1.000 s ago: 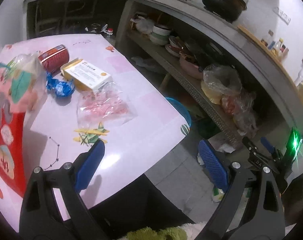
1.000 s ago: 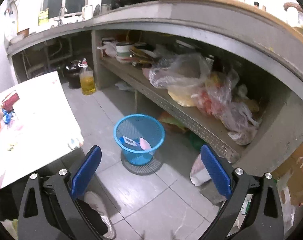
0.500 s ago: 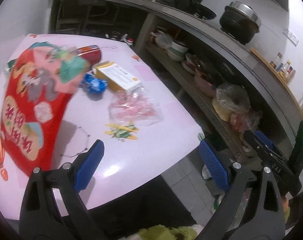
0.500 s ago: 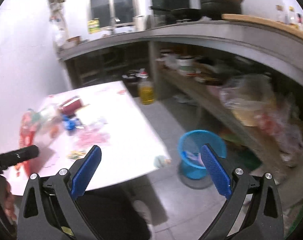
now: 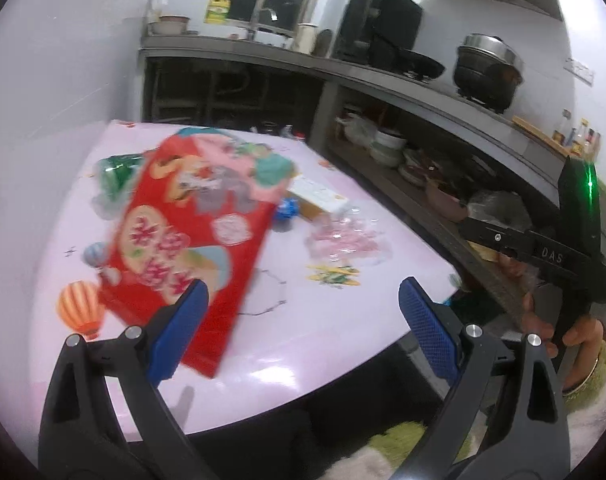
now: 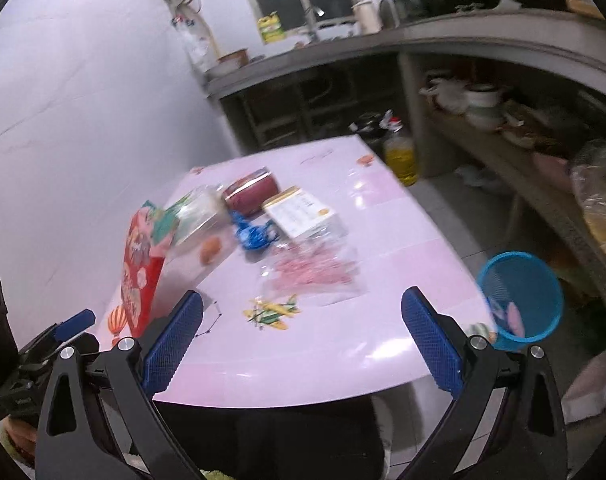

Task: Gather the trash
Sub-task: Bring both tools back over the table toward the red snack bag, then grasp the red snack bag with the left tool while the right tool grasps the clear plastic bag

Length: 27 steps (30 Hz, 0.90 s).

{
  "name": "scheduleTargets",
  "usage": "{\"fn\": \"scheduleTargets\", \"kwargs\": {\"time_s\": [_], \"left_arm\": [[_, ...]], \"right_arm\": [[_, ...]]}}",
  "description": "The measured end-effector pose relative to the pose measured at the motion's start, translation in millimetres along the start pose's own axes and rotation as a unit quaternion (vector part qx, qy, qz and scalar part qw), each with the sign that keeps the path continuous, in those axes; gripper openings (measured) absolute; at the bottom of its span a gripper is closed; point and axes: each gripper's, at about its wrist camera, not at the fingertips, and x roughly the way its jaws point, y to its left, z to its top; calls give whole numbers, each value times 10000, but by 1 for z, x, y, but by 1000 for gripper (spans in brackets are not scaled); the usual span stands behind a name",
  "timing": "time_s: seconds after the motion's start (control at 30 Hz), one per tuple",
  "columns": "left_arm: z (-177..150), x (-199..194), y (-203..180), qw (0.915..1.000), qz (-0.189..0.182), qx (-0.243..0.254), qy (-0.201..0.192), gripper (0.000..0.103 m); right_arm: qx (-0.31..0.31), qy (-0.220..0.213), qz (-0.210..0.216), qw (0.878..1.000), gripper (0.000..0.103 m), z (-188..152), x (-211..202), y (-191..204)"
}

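Note:
Trash lies on a pink table point(image 6: 383, 216): a big red printed bag point(image 5: 191, 228) point(image 6: 137, 268), a clear pink-printed plastic bag point(image 5: 345, 238) point(image 6: 315, 270), a crumpled blue wrapper point(image 6: 255, 236) point(image 5: 287, 209), a white-and-yellow box point(image 6: 299, 210) point(image 5: 317, 196) and a dark red packet point(image 6: 253, 190). A blue mesh bin point(image 6: 521, 294) stands on the floor right of the table. My left gripper point(image 5: 303, 328) hovers open over the table's near edge, empty. My right gripper point(image 6: 301, 340) is also open and empty, above the near edge.
A long concrete counter point(image 5: 383, 80) with shelves of bowls and bags runs along the right. A yellow oil bottle point(image 6: 401, 156) stands on the floor behind the table. A white wall point(image 6: 83, 120) is close on the left. A green wrapper point(image 5: 115, 172) lies at the table's far left.
Both grippers swung left from the floor and bin toward the table. The red bag now fills the middle of the left view. Both stayed open and empty.

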Motion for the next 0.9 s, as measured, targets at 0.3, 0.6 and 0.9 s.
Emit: {"fn": "scheduleTargets", "kwargs": {"time_s": [0.3,0.6,0.9], "left_arm": [[-1,27,20,9974,685,152,187,92],[-5,53,16,9920,1128,507,269,92],[-9,67,11,9809,1614,1051,270,92]], "right_arm": [[307,610,188,9975,95,16,62,-21],[862,1503,-49,9849,77,40,163,-58],[392,1830,-494,9811,22,32,174,-47]]}}
